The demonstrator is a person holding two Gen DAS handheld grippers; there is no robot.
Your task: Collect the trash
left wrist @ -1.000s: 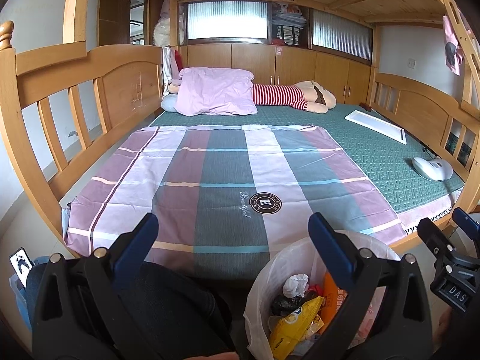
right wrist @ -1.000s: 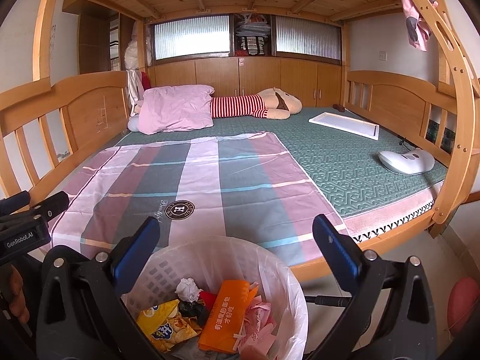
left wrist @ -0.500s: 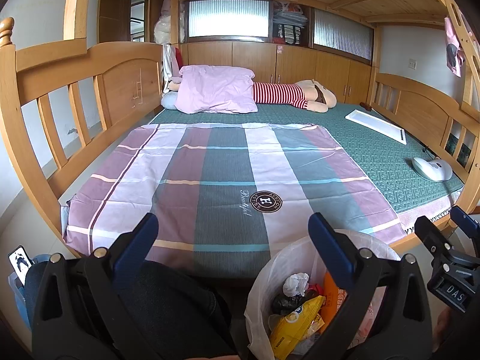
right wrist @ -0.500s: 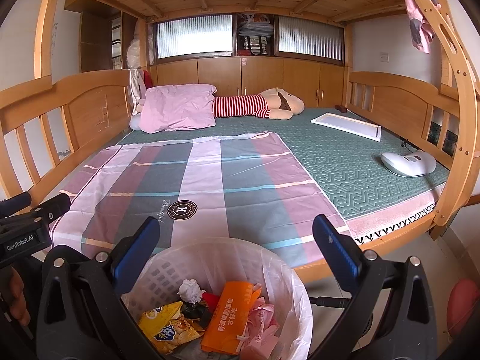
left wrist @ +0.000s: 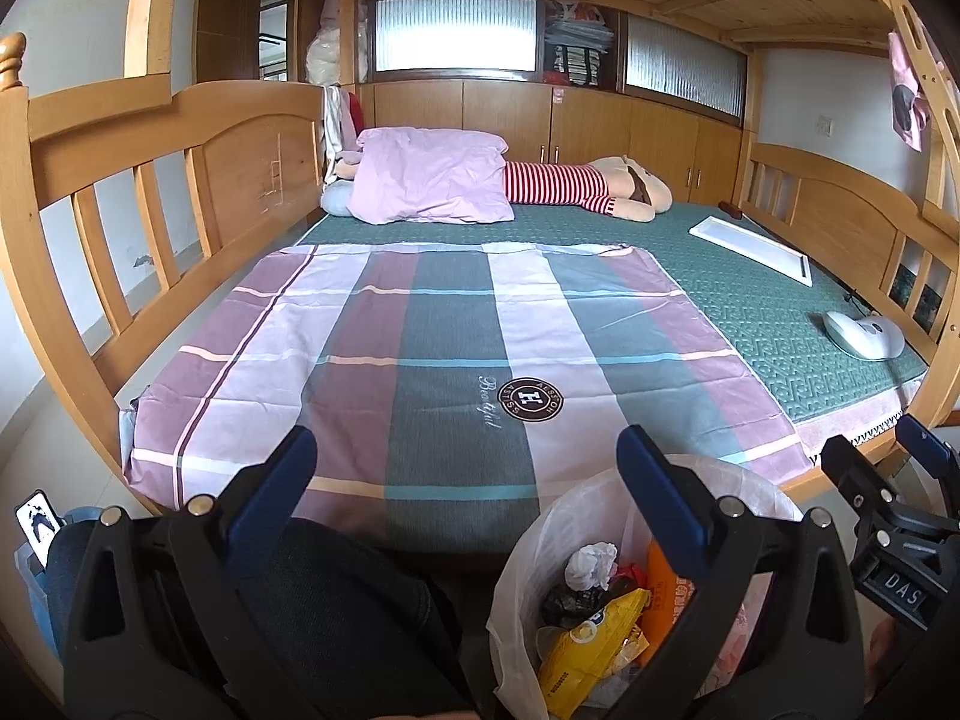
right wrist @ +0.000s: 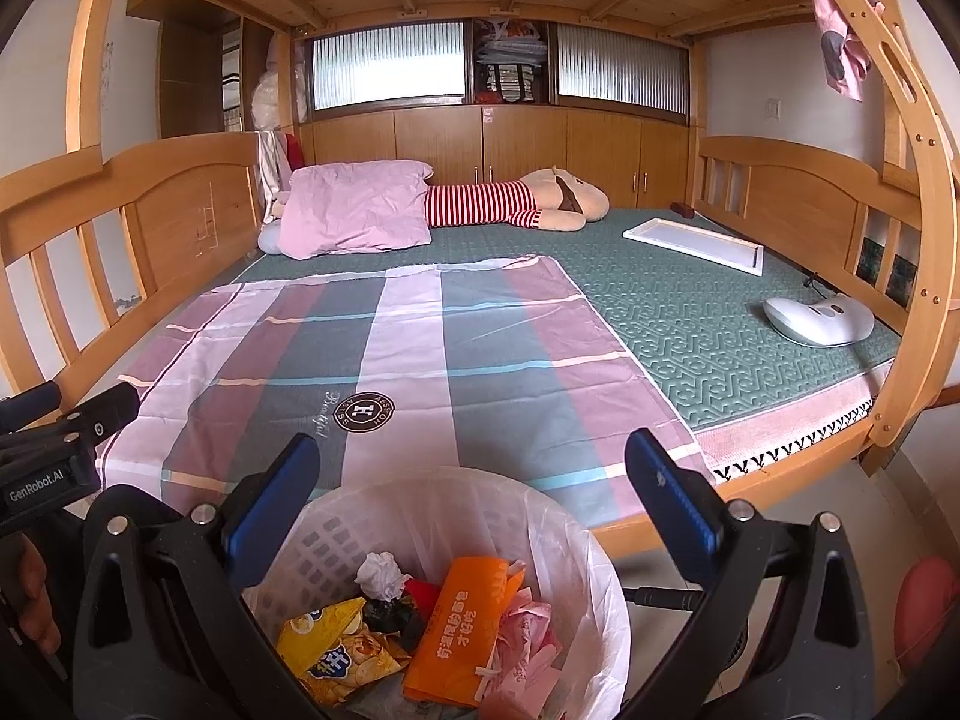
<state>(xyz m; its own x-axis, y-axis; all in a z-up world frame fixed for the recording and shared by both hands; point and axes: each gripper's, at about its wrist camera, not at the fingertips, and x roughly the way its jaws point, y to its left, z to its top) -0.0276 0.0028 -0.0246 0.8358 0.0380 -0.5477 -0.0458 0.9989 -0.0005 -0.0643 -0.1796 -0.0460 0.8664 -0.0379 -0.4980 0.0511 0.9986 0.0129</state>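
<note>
Bed: plaid sheet shows no litter.
Trash bin: at bed's foot, wrappers inside.
Left hand-held gripper: released, empty.
Right hand-held gripper: released, empty, above bin.
Tip: scan the bed edges before reaching.

Bedroom with wooden bunk bed, daylit.
Bed frame fills the frame; green mattress centre right; ribbed windows at upper centre above wooden cabinets; white wall at upper right.
</note>
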